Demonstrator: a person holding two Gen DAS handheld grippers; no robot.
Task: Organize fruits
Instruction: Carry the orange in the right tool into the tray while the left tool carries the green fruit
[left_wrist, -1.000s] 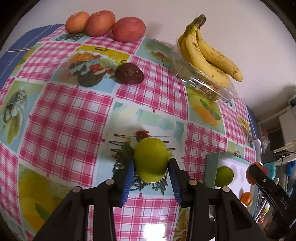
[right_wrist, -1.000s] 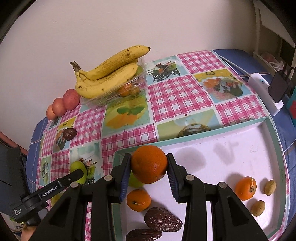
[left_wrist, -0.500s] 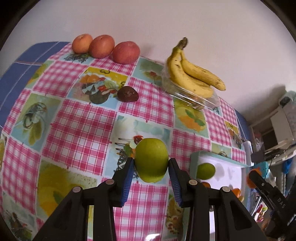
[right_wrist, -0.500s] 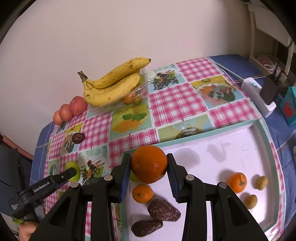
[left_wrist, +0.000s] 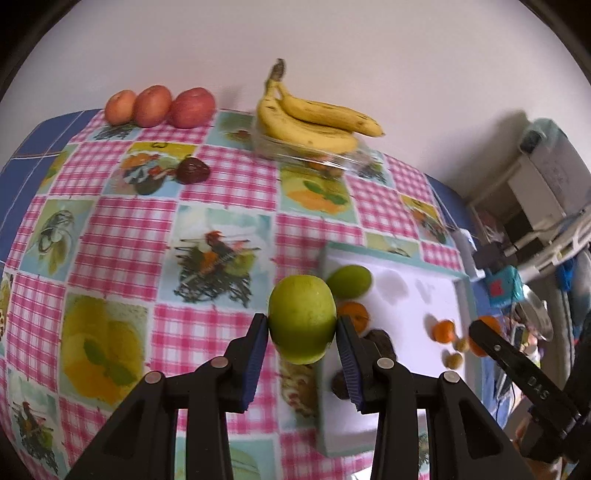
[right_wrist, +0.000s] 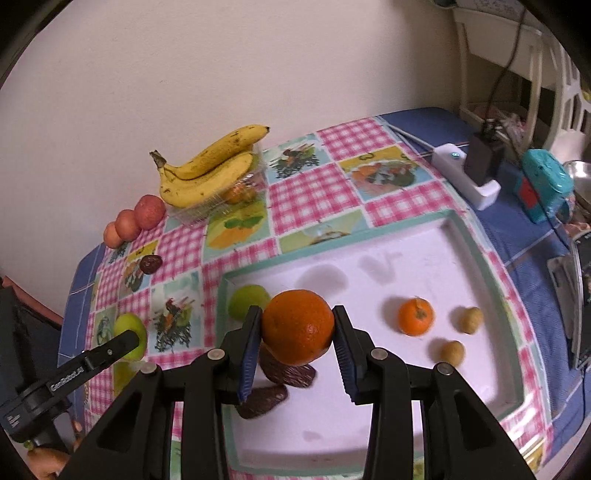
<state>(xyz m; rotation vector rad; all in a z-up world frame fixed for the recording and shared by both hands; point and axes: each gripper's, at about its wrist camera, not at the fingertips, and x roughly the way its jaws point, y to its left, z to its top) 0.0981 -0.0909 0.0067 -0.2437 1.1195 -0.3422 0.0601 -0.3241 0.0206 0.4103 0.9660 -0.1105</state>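
Observation:
My left gripper (left_wrist: 301, 328) is shut on a green apple (left_wrist: 302, 317) and holds it in the air near the left edge of the white tray (left_wrist: 424, 295). My right gripper (right_wrist: 297, 332) is shut on a large orange (right_wrist: 297, 326) above the tray (right_wrist: 369, 406). In the tray lie a second green apple (right_wrist: 245, 301), a small mandarin (right_wrist: 415, 316), two brown dates (right_wrist: 288, 371), and two small tan fruits (right_wrist: 471, 320). The held apple also shows in the right wrist view (right_wrist: 127, 328).
Bananas (right_wrist: 210, 173) lie on a clear plastic box at the back by the wall. Three red apples (left_wrist: 159, 105) sit at the back left, a dark date (left_wrist: 192, 170) in front of them. A white charger (right_wrist: 469, 173) and a teal box (right_wrist: 543, 188) stand right of the tray.
Both grippers have risen and pulled back with their fruits. My left gripper has swung right, so the tray now lies just behind the green apple.

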